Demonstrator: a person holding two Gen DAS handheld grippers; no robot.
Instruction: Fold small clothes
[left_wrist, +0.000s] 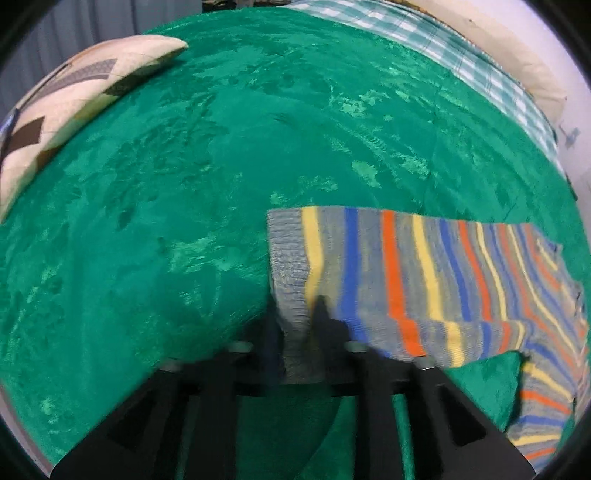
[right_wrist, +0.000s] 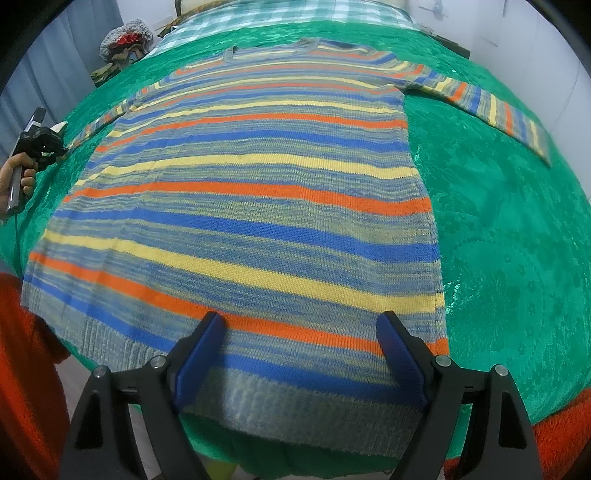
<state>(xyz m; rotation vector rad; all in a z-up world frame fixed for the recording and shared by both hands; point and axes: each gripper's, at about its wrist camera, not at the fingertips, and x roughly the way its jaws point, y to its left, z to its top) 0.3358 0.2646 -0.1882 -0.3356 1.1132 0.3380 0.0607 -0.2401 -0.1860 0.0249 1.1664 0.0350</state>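
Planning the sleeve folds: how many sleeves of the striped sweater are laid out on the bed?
2. One striped knit sleeve stretches out to the right on the green blanket; the other sleeve, on the left, has its cuff pinched in the left tool.

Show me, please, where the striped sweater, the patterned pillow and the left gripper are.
striped sweater (right_wrist: 251, 206): right wrist view, middle of its body.
patterned pillow (left_wrist: 74, 99): left wrist view, its top face.
left gripper (left_wrist: 295, 314): left wrist view, between its fingertips, clamped on the sleeve cuff.
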